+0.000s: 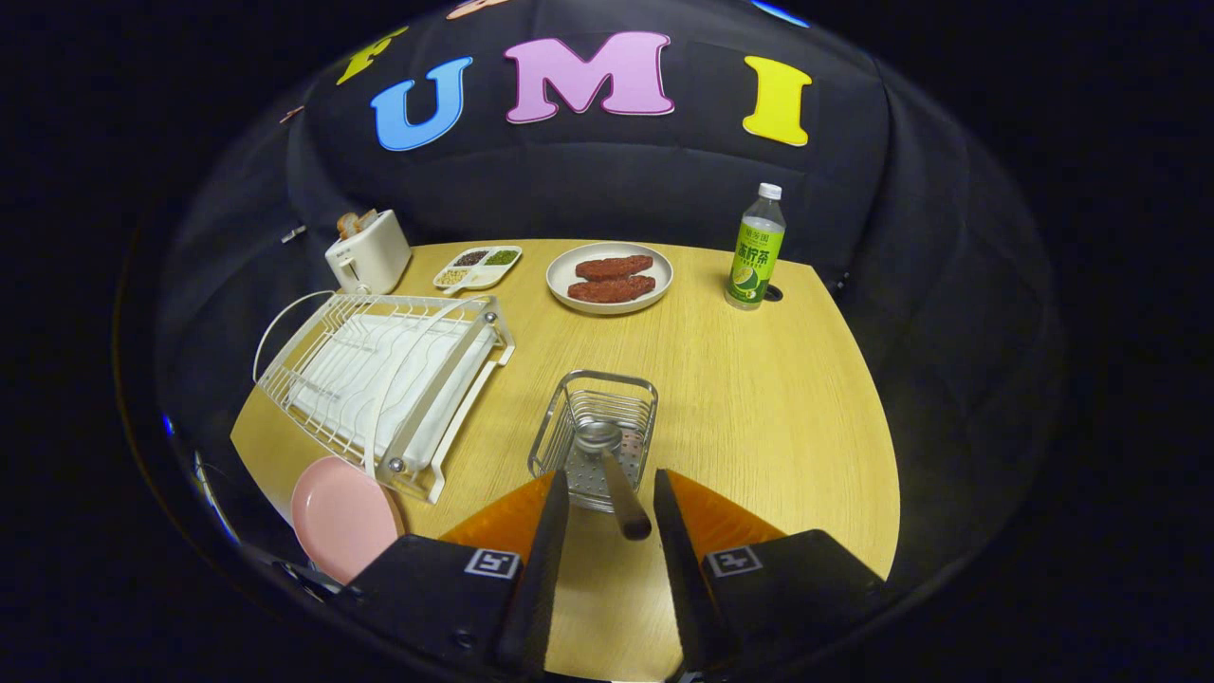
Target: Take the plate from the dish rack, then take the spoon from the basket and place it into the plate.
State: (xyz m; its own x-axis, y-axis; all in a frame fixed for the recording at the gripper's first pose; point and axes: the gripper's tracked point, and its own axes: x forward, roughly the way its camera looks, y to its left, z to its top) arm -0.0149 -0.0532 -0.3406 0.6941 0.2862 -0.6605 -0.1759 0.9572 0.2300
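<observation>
gripper (611,498) fingers spread, not gripping, dark handle end between tips | metal spoon w/ round bowl (599,435) leans in square wire-mesh basket (596,432) just ahead | smooth round pink plate (343,517) flat on pale wood-grain table (759,398) (by white wire dish rack (379,379))

plate (340,517): we've got a plain pale pink one
dish rack (379,379): white wire, white tray under it
basket (596,417): silvery metal mesh
spoon (616,474): shiny metal bowl, dark brown handle
table (759,398): light wood grain, yellowish
toaster (368,254): cream white
bottle (755,251): green label, white cap
far plate (610,277): white, with two reddish-brown slabs on it
gripper (610,503): we see its fingers parted, either side of the spoon handle
</observation>
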